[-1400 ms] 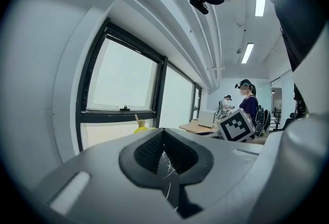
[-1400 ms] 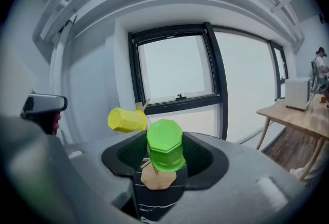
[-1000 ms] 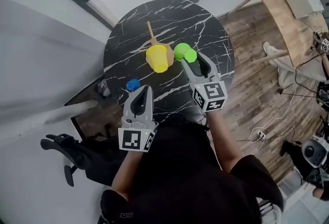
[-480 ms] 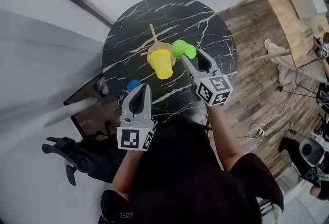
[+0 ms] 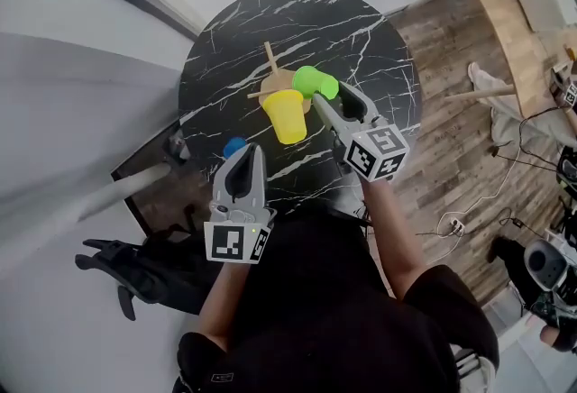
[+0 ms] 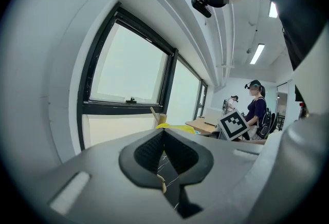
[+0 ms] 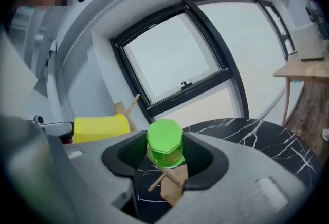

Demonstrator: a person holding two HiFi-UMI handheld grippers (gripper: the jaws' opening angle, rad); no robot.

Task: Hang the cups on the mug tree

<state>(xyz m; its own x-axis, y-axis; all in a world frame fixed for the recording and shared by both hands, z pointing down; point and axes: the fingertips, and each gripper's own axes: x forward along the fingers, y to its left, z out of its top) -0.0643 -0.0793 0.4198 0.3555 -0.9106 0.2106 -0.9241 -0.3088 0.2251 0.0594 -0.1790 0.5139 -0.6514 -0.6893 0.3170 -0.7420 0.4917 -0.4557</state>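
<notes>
The yellow cup [image 5: 287, 114] hid much of the mug tree [image 5: 270, 67]; the left gripper [image 5: 250, 155] covered part of the blue cup [image 5: 233, 146].

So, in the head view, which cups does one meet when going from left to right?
blue cup → yellow cup → green cup

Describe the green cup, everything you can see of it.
The green cup is bright and plastic-looking, with an eight-sided base facing the right gripper view. It lies tipped on its side, clamped between the pads of the right hand-held gripper, over the black marble table, beside the wooden mug tree and yellow cup. No handle shows; whether it touches the tree is unclear.
</notes>
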